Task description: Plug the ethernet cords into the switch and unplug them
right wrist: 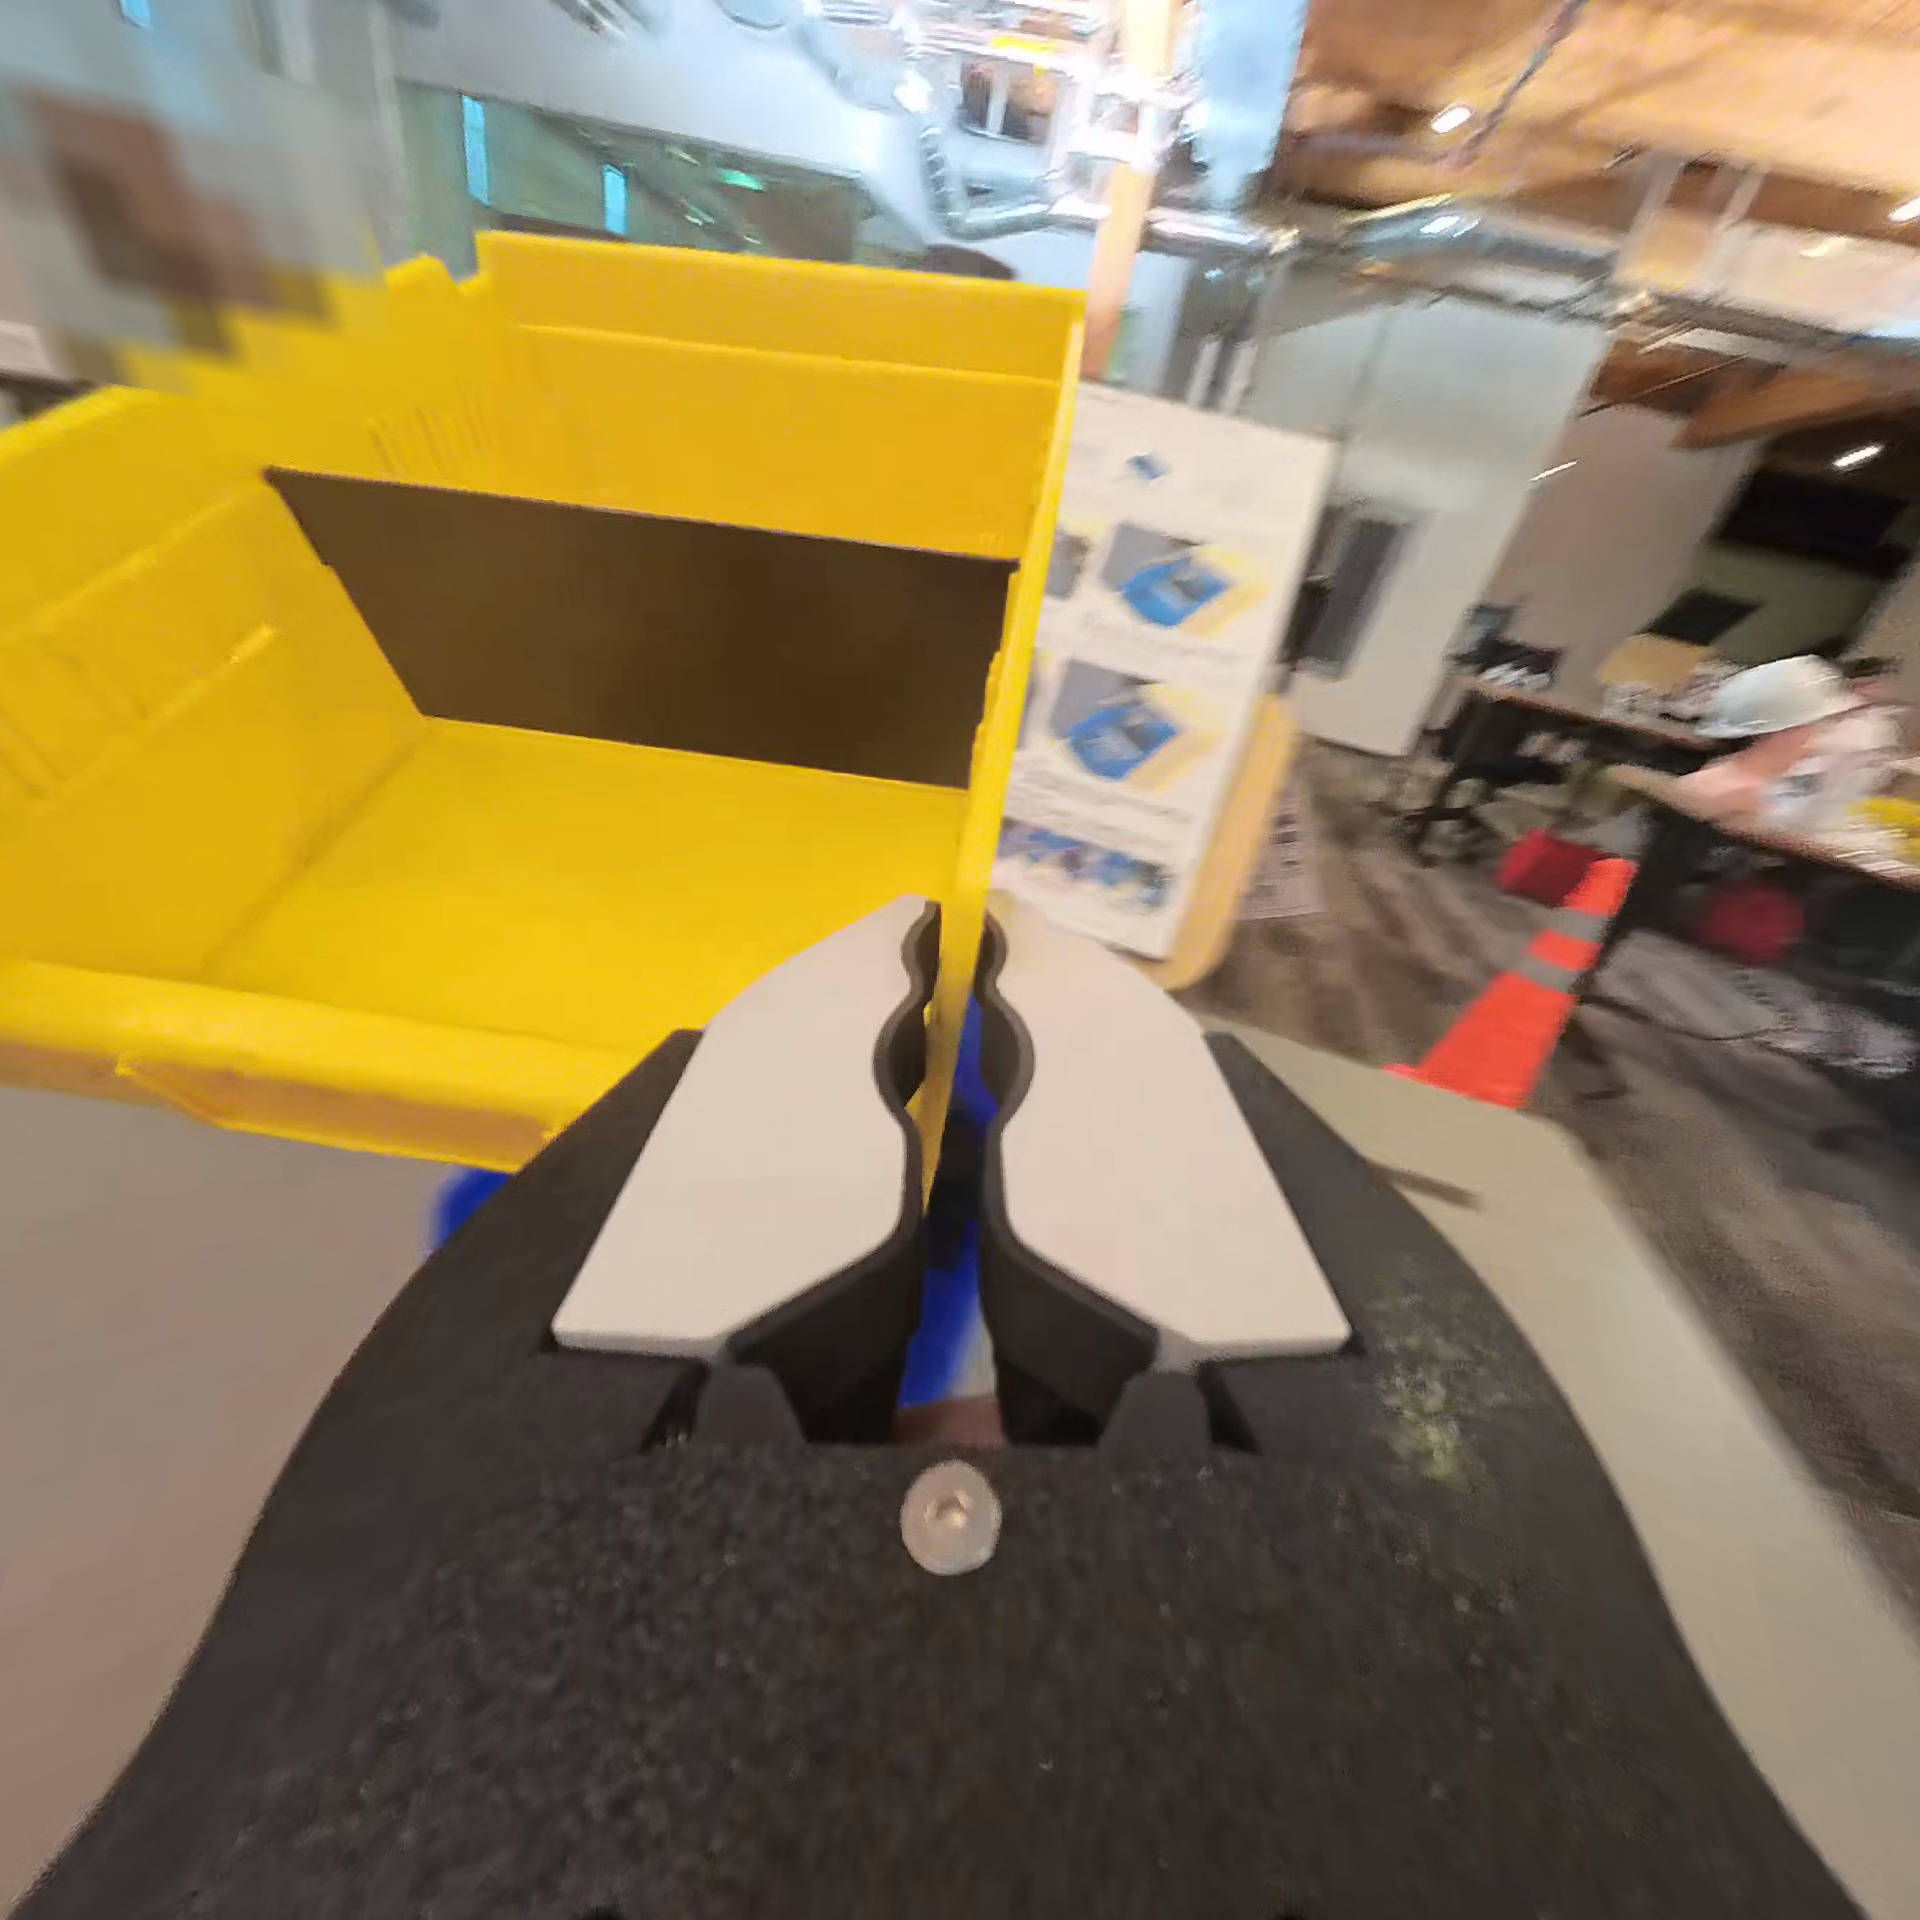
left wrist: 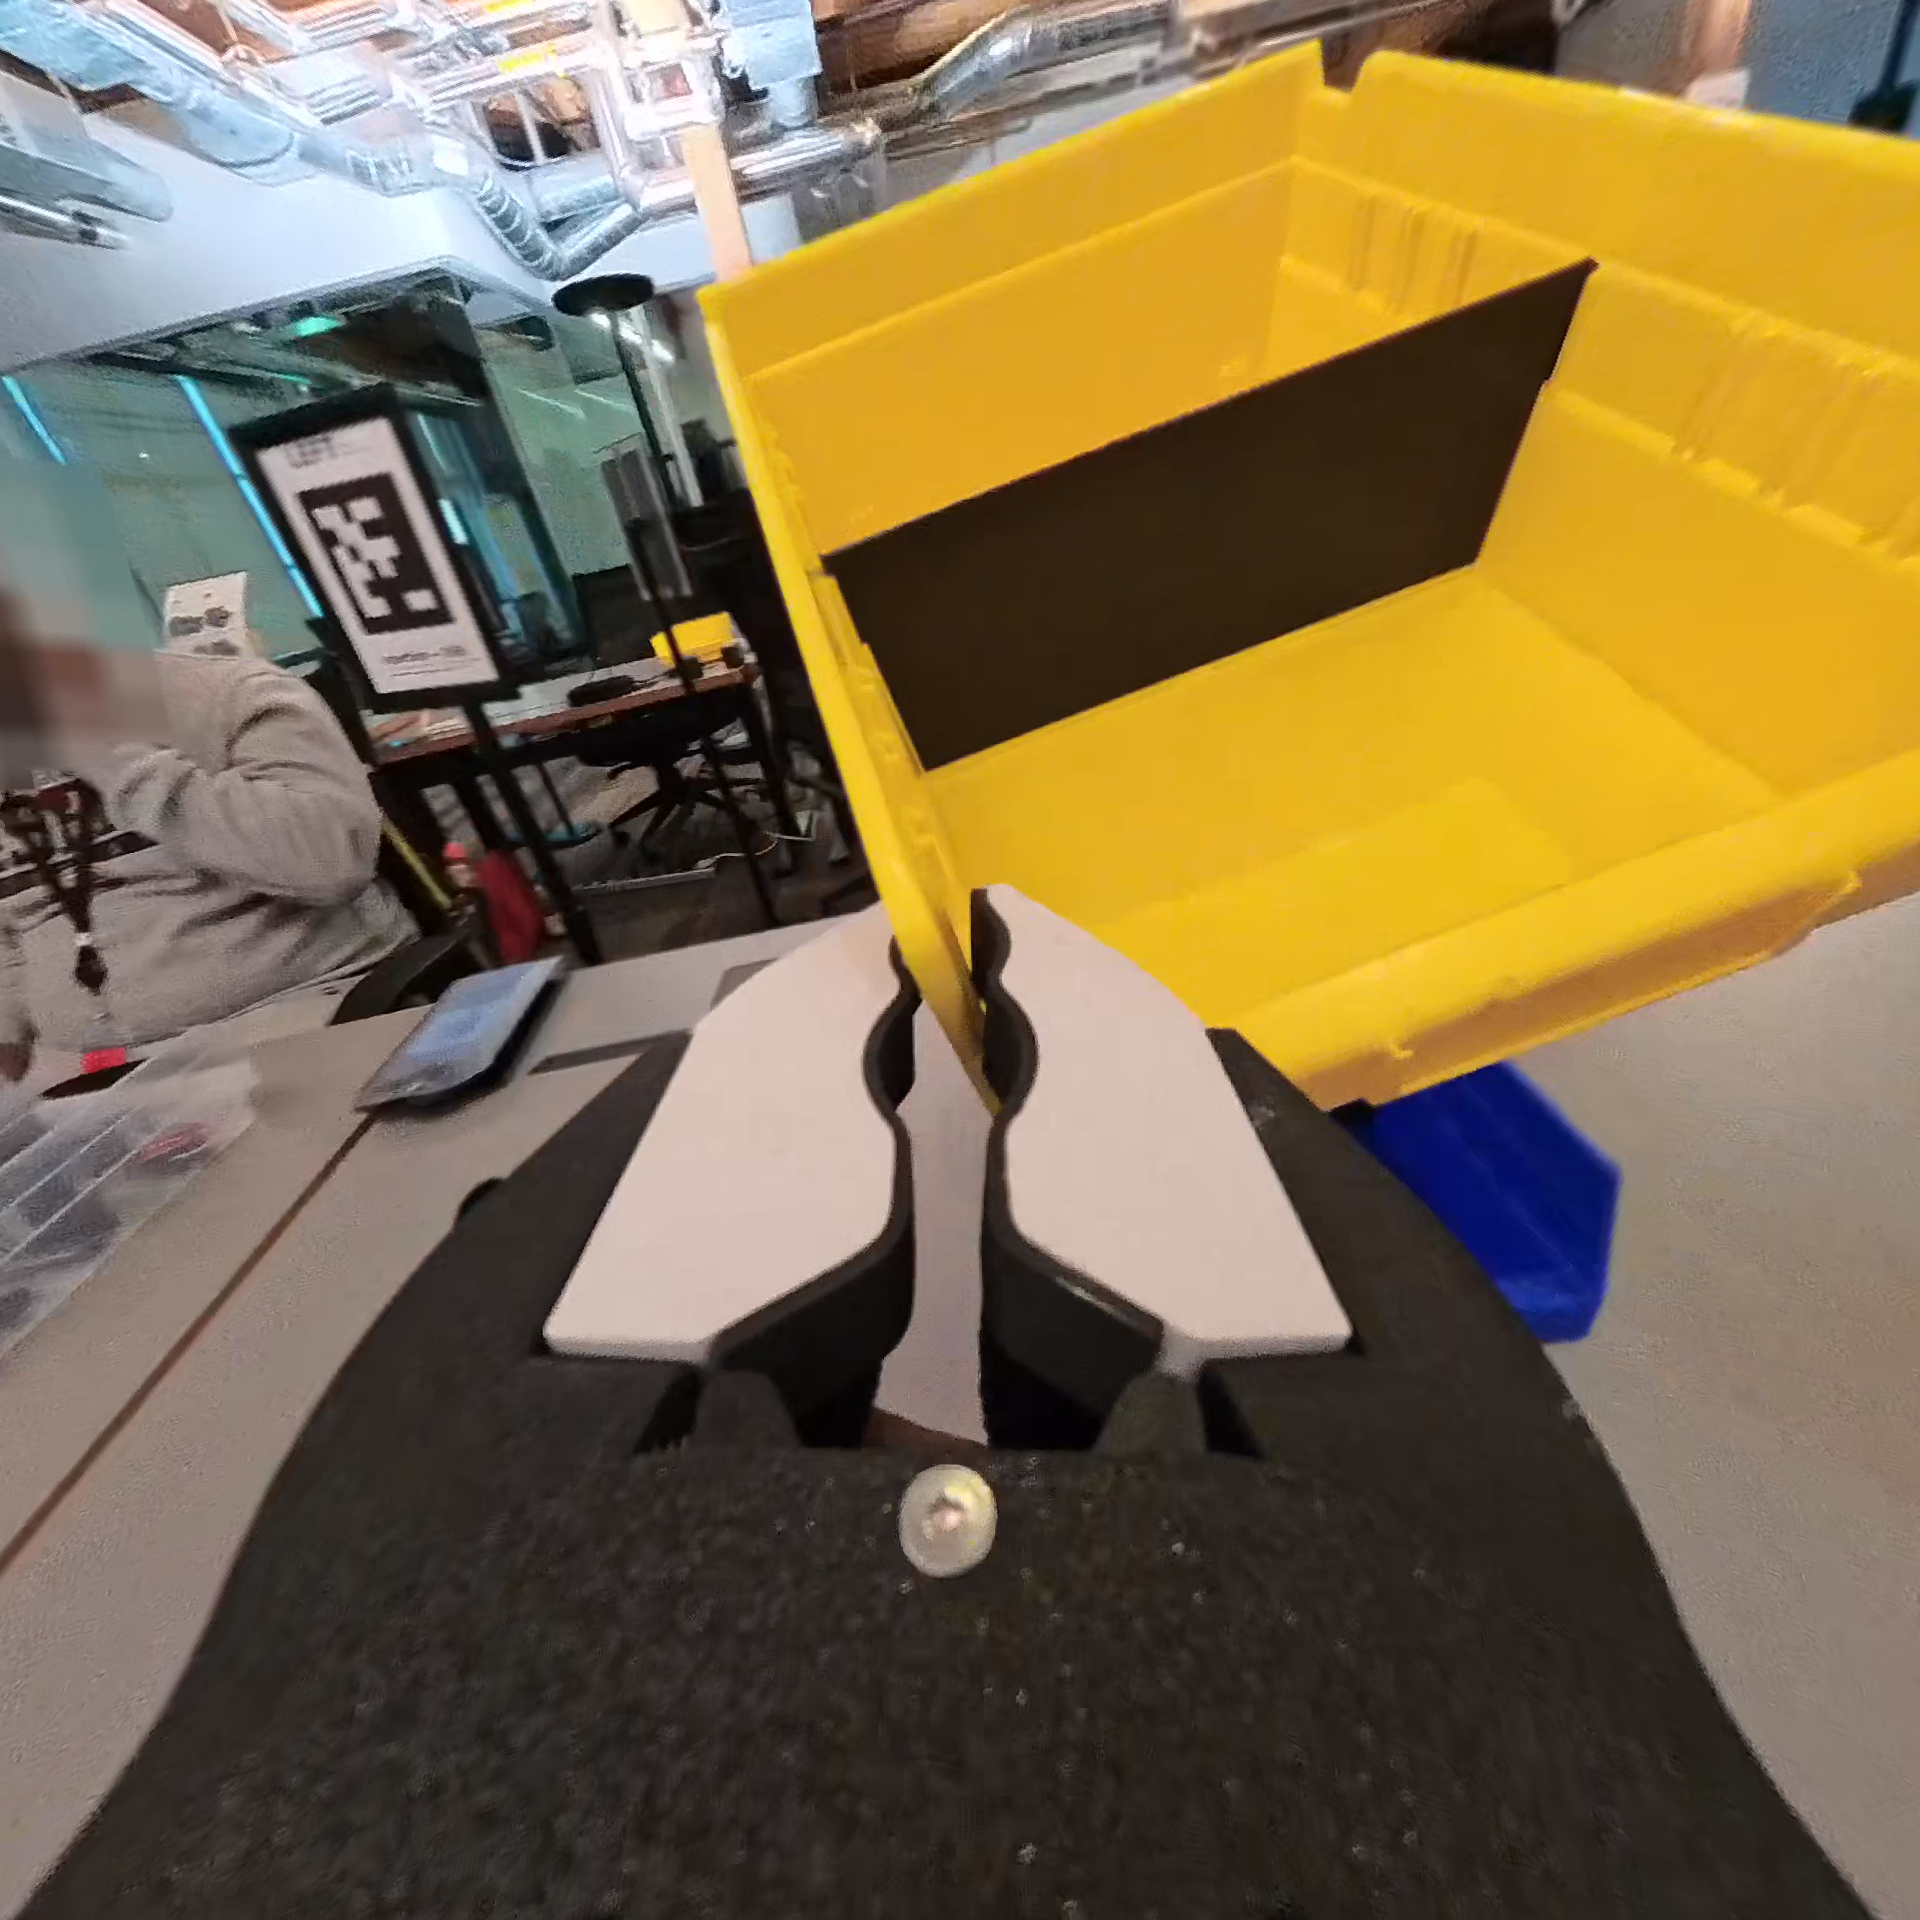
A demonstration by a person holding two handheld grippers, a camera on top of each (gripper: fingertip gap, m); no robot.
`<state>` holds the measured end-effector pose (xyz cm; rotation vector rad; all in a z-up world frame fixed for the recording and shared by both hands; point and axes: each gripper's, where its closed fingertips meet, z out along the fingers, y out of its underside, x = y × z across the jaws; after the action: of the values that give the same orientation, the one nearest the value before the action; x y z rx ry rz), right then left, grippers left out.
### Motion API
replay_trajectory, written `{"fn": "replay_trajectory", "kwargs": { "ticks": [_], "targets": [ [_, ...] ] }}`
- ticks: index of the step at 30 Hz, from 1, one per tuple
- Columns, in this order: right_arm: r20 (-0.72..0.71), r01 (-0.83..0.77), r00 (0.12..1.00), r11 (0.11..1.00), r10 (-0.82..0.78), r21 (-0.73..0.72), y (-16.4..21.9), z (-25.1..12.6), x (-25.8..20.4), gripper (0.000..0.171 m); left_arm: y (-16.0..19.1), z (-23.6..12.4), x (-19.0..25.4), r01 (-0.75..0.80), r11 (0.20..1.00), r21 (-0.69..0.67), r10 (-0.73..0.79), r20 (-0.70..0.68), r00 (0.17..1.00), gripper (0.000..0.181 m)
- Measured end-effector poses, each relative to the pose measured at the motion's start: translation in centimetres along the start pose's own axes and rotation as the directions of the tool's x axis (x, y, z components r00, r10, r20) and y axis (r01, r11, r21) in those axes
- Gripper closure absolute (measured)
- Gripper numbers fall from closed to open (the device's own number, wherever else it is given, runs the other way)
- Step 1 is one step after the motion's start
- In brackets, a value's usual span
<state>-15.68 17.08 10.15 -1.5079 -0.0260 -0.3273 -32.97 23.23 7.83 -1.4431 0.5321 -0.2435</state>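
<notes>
Neither a switch nor ethernet cords show in either view. What the grippers hold is a yellow bin (left wrist: 1351, 727), lifted and tilted above the grey table (left wrist: 1766, 1351). The left gripper (left wrist: 948, 956) is pinched tight on the thin edge of the bin's left wall; the right gripper (right wrist: 961, 961) is pinched the same way on the edge of its right wall (right wrist: 1023, 623). A black divider (left wrist: 1195, 530) stands across the inside of the bin, and the near compartment is bare. A blue bin (left wrist: 1496, 1195) sits on the table just under the yellow one's front lip. To the left, the table holds a dark phone-like slab (left wrist: 468, 1029) and a clear case (left wrist: 94, 1164), beside a seated person (left wrist: 229, 821). To the right, the table edge drops to open floor with an orange cone (right wrist: 1517, 987).
</notes>
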Motion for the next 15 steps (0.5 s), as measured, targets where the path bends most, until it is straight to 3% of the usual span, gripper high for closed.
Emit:
{"fn": "replay_trajectory", "kwargs": {
  "ticks": [3,6,11,15],
  "targets": [
    [-0.120,0.081,0.989,0.994,-0.090,-0.079,0.8,0.2,8.3,0.166,-1.6,4.4,7.5,0.044,0.999,0.006,-0.044,-0.105,0.994,0.174],
    [-0.238,0.041,0.966,0.971,-0.099,-0.236,4.4,0.1,17.0,0.166,-1.1,8.1,16.5,0.059,0.998,-0.031,-0.065,-0.223,0.973,0.173],
    [-0.261,0.080,0.924,0.810,-0.278,-0.581,14.9,-1.6,27.9,0.158,3.7,12.0,29.5,-0.021,0.985,-0.173,-0.038,-0.332,0.942,0.174],
    [-0.228,-0.055,0.966,0.759,-0.125,-0.648,24.4,-2.5,32.6,0.162,8.7,13.6,36.8,-0.089,0.957,-0.276,-0.019,-0.365,0.931,0.174]
  ]
}}
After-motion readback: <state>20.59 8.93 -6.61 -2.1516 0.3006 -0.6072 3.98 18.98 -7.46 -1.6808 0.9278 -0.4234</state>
